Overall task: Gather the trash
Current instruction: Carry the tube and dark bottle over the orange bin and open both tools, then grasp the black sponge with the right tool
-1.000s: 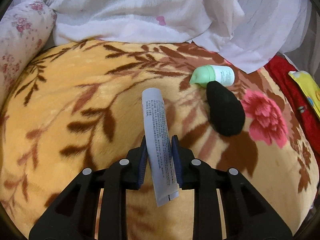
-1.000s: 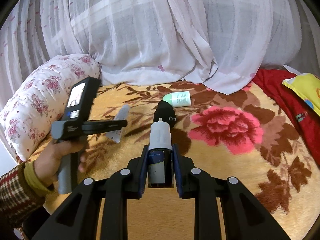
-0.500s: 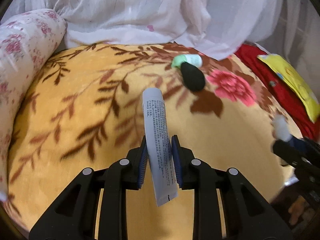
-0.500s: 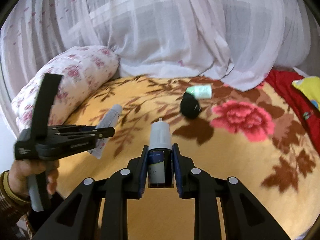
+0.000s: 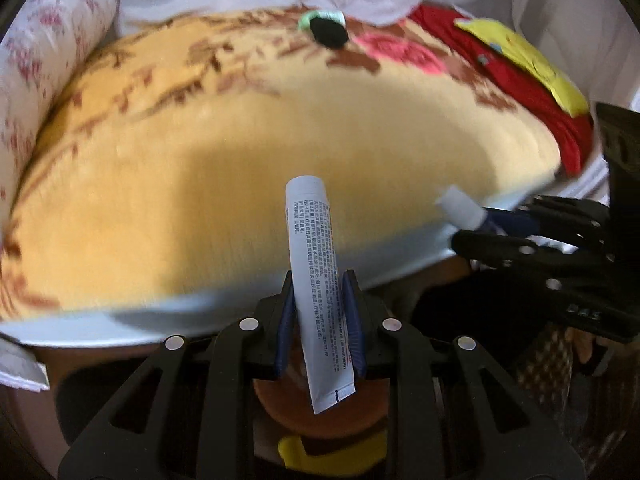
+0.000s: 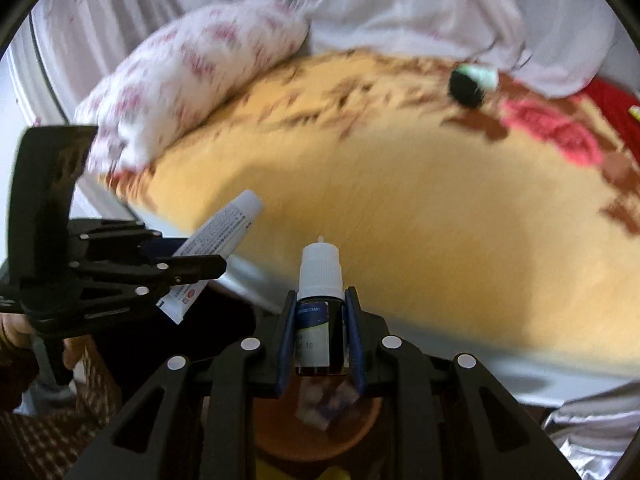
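Observation:
My left gripper [image 5: 320, 300] is shut on a white printed tube [image 5: 314, 256], which stands up between the pads. My right gripper [image 6: 320, 312] is shut on a dark dropper bottle [image 6: 320, 280] with a white cap. Both hang just past the front edge of the bed, above a round orange-brown bin [image 6: 352, 432] holding a few scraps; the bin [image 5: 360, 412] also shows under the tube. The right gripper [image 5: 476, 228] with its bottle is at the right of the left wrist view. A black lump [image 5: 328, 32] and a green-white bottle [image 5: 322, 18] lie far back on the blanket.
A yellow floral blanket [image 5: 240, 152] covers the bed. A flowered pillow [image 6: 192, 76] lies at its left, white netting [image 6: 400, 0] hangs behind, and a red cloth [image 5: 500, 72] with a yellow packet [image 5: 532, 64] sits at the right. A hand and checked sleeve [image 6: 48, 432] are at lower left.
Both grippers have drawn back from over the blanket to past the bed's front edge, still holding the tube and bottle. The bin has come into view beneath them.

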Demonstrator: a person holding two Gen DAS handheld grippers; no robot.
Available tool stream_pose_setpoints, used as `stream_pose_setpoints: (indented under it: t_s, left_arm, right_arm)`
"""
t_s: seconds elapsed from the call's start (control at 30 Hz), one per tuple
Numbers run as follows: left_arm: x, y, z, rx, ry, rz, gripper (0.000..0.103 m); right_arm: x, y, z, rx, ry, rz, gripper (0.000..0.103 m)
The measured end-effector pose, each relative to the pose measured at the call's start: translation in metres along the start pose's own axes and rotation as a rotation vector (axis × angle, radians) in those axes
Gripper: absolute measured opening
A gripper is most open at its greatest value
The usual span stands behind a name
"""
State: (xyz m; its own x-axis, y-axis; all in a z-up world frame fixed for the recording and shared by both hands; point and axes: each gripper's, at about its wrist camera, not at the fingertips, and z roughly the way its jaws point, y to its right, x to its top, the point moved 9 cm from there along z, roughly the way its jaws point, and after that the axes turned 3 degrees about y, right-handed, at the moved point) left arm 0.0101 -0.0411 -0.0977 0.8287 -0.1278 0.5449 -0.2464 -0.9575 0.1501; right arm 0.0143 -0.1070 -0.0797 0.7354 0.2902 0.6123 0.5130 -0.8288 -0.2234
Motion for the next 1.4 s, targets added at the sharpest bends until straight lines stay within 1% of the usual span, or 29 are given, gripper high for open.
stream_pose_setpoints:
  t_s: [0.07, 0.13, 0.27, 0.37, 0.4, 0.43, 0.47, 0.5, 0.53, 0.57, 0.6, 0.63, 0.73, 0.8, 0.93, 1.03, 1.13, 1.23, 1.4]
  left_arm:
    - [-0.019, 0.002, 0.000, -0.019, -0.031, -0.007, 0.023]
    - [-0.030, 0.004, 0.000, -0.027, -0.047, -0.013, 0.023]
    - [-0.051, 0.005, 0.001, -0.037, -0.088, -0.017, 0.023]
    - [-0.063, 0.005, 0.005, -0.044, -0.121, -0.018, 0.023]
    - [-0.066, 0.006, 0.006, -0.049, -0.132, -0.022, 0.023]
    - [-0.068, 0.005, 0.006, -0.049, -0.139, -0.029, 0.023]
    - [-0.070, 0.003, 0.006, -0.045, -0.144, -0.036, 0.030]
    - [-0.068, 0.001, 0.006, -0.034, -0.147, -0.042, 0.045]
    - [-0.068, -0.002, 0.005, -0.016, -0.145, -0.048, 0.055]
    - [-0.066, -0.006, 0.003, 0.009, -0.135, -0.054, 0.068]
    - [-0.062, -0.010, -0.002, 0.035, -0.109, -0.056, 0.069]
    - [-0.060, -0.012, -0.004, 0.041, -0.097, -0.053, 0.069]
    - [-0.052, -0.019, -0.013, 0.077, -0.067, -0.048, 0.071]
    - [-0.046, -0.026, -0.018, 0.094, -0.039, -0.055, 0.075]
    - [-0.034, -0.031, -0.023, 0.100, -0.004, -0.070, 0.076]
    - [-0.024, -0.029, -0.023, 0.089, 0.020, -0.084, 0.076]
    - [-0.010, -0.027, -0.019, 0.083, 0.043, -0.086, 0.076]
    - [0.008, -0.022, -0.016, 0.070, 0.076, -0.089, 0.076]
    - [0.030, -0.015, -0.010, 0.056, 0.114, -0.078, 0.076]
  right_arm:
    - [-0.017, -0.010, 0.009, 0.025, -0.047, 0.003, 0.023]
    - [-0.035, -0.019, 0.017, 0.056, -0.091, 0.013, 0.023]
    - [-0.054, -0.029, 0.027, 0.066, -0.141, 0.004, 0.023]
    - [-0.061, -0.033, 0.030, 0.055, -0.160, -0.015, 0.023]
    - [-0.062, -0.033, 0.031, 0.048, -0.164, -0.019, 0.026]
    - [-0.063, -0.033, 0.031, 0.043, -0.165, -0.020, 0.044]
    - [-0.064, -0.031, 0.031, 0.029, -0.166, -0.018, 0.053]
    - [-0.062, -0.030, 0.030, 0.013, -0.158, -0.019, 0.063]
    - [-0.061, -0.028, 0.029, -0.002, -0.145, -0.024, 0.066]
    - [-0.060, -0.025, 0.027, -0.022, -0.138, -0.031, 0.068]
    - [-0.058, -0.022, 0.025, -0.036, -0.130, -0.029, 0.073]
    - [-0.057, -0.018, 0.023, -0.045, -0.121, -0.022, 0.076]
    - [-0.051, -0.007, 0.017, -0.055, -0.094, 0.014, 0.078]
    - [-0.047, 0.000, 0.014, -0.066, -0.077, 0.030, 0.079]
    - [-0.040, 0.011, 0.008, -0.085, -0.051, 0.044, 0.081]
    - [-0.032, 0.018, 0.006, -0.096, -0.032, 0.049, 0.081]
    - [-0.014, 0.031, 0.003, -0.122, 0.000, 0.052, 0.082]
    - [0.015, 0.049, 0.000, -0.151, 0.046, 0.057, 0.084]
    - [0.082, 0.088, 0.001, -0.203, 0.122, 0.063, 0.085]
